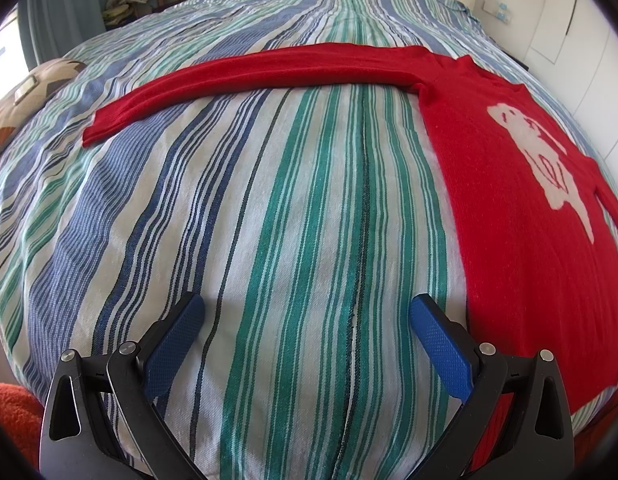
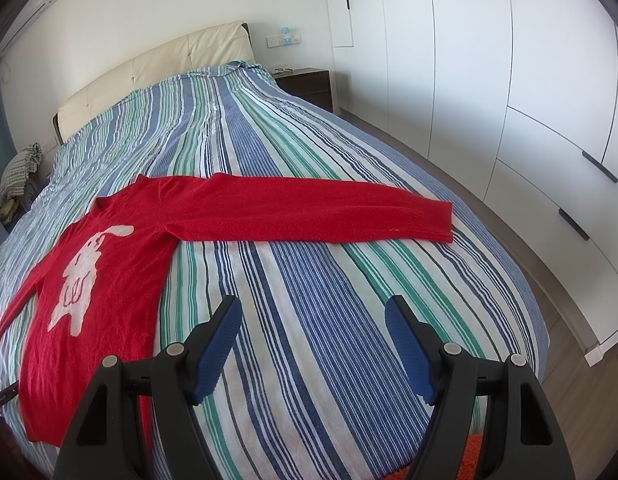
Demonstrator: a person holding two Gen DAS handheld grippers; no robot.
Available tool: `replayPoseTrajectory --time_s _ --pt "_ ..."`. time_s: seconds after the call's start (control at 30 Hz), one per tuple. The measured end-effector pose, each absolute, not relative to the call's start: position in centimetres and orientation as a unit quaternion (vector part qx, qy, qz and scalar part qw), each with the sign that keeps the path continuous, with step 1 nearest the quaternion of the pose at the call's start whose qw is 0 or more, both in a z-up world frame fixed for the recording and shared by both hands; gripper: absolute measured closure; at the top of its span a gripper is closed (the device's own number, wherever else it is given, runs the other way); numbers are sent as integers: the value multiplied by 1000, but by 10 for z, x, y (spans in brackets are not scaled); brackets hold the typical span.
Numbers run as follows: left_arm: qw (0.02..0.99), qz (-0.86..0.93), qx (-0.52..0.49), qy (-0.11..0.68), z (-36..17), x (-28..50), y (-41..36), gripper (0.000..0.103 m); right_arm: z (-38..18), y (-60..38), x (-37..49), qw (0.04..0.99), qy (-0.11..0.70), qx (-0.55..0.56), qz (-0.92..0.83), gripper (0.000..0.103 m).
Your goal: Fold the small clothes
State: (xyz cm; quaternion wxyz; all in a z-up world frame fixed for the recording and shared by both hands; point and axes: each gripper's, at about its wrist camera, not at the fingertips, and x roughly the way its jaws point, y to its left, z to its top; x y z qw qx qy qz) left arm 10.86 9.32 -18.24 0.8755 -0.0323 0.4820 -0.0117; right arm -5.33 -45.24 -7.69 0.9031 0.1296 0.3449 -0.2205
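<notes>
**Red sweater lying spread on striped bed, both grippers standing open**

Blue-padded fingers (image 1: 177,344) of the left gripper (image 1: 307,312) are filling the bottom of the left wrist view, standing wide apart and holding nothing, with only the striped bedspread (image 1: 293,208) showing between them. The red sweater (image 1: 509,208) is lying flat on that bedspread to the right of the gripper, its hem edge running just beside the right-hand finger. A pale animal motif (image 1: 545,148) is showing on its front. One long sleeve (image 1: 249,76) is stretching out straight to the left across the stripes, well beyond the fingers. A patterned cushion (image 1: 37,84) is sitting at the bed's far left edge, and an orange fluffy rug (image 1: 13,412) is showing at lower left.

Right wrist view: the right gripper (image 2: 313,320) is likewise standing open and empty above the bedspread (image 2: 309,280), its blue pads (image 2: 409,352) spread apart. The red sweater (image 2: 121,272) is lying to the left of it, face up, the pale motif (image 2: 83,276) visible on the chest. The other sleeve (image 2: 309,212) is extending straight to the right, across the bed beyond the fingertips and apart from them. A cream headboard (image 2: 157,64) is closing off the far end of the bed, a dark nightstand (image 2: 309,84) is standing beside it, and white wardrobe doors (image 2: 489,80) are lining the right side.
</notes>
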Motion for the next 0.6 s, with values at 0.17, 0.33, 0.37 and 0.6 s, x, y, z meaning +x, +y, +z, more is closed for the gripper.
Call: replayPoseTrajectory --time_s 0.17,0.33,0.37,0.6 --pt "876 -10 -33 480 -183 108 93 1 -77 -453 -53 903 345 130 -221 30" --pt "877 -8 -33 479 -184 106 93 1 -77 -453 -53 903 345 129 -221 30" --pt "877 -7 -32 479 -184 106 93 1 -77 -453 -53 903 345 129 -220 29" --pt "877 -6 -32 479 -183 105 93 1 -77 -453 -53 903 344 130 -221 30"
